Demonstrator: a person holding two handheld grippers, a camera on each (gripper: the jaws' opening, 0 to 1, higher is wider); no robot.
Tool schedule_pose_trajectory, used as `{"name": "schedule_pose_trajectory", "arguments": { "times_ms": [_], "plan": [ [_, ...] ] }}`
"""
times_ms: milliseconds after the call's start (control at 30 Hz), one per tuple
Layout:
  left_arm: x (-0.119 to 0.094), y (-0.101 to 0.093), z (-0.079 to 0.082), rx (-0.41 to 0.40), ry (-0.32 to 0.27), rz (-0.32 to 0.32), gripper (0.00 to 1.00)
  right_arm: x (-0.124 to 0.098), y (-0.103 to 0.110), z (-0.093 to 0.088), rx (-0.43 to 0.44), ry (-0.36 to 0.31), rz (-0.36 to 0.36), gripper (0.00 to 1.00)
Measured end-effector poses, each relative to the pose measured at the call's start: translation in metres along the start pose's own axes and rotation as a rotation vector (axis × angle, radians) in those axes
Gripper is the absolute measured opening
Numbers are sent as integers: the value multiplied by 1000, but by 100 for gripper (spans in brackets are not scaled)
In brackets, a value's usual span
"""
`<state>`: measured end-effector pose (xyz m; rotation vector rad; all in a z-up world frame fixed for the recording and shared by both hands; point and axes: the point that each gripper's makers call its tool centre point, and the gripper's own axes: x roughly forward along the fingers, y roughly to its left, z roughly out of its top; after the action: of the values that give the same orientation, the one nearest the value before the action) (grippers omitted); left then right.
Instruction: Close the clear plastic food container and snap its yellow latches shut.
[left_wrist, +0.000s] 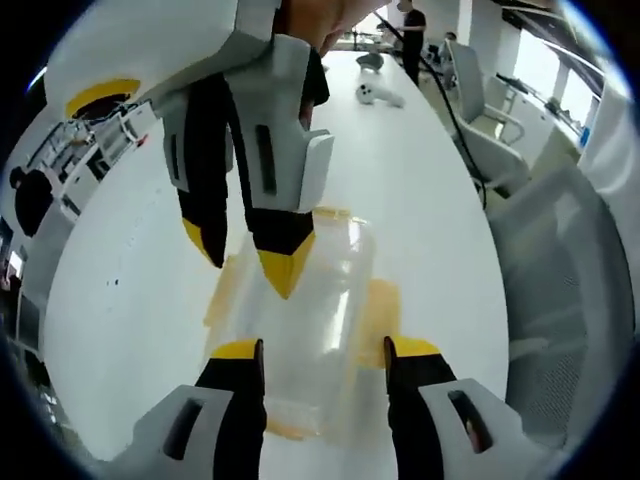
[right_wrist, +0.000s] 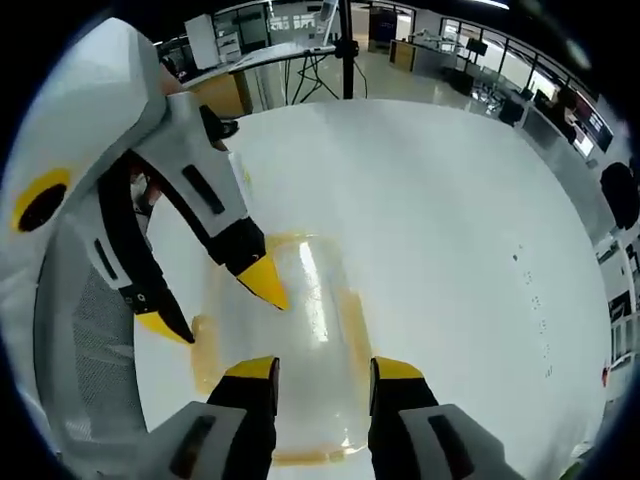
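The clear plastic food container (left_wrist: 320, 300) lies on the white table (left_wrist: 430, 220). Yellow latches (left_wrist: 380, 308) stick out along its sides. My left gripper (left_wrist: 322, 350) hovers open over the near end, one jaw on each side of the container. My right gripper (left_wrist: 245, 258) reaches in from the top, open, one yellow tip over the container's far part. In the right gripper view the container (right_wrist: 310, 320) sits just beyond my open right gripper (right_wrist: 322, 370), and the left gripper (right_wrist: 217, 304) comes in from the left, open. A yellow latch (right_wrist: 352, 320) shows on the side.
Office chairs (left_wrist: 500, 150) line the table's right side, and a small white object (left_wrist: 380, 95) lies at its far end. A person (left_wrist: 412, 40) stands beyond it. A mesh chair (right_wrist: 100, 320) and a tripod stand (right_wrist: 345, 50) flank the table.
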<state>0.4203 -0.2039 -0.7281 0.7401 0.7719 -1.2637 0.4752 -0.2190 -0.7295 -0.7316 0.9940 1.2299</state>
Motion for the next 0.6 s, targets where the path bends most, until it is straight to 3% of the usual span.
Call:
{"name": "schedule_pose_trajectory", "arguments": {
  "times_ms": [300, 367, 600],
  "plan": [
    [2, 1, 0, 5, -8, 41, 44, 6, 1, 5, 1, -10, 32, 35],
    [2, 3, -2, 52, 9, 58, 42, 6, 1, 5, -1, -9, 41, 35],
    [4, 2, -3, 76, 20, 84, 42, 9, 1, 7, -21, -4, 72, 35]
  ]
}}
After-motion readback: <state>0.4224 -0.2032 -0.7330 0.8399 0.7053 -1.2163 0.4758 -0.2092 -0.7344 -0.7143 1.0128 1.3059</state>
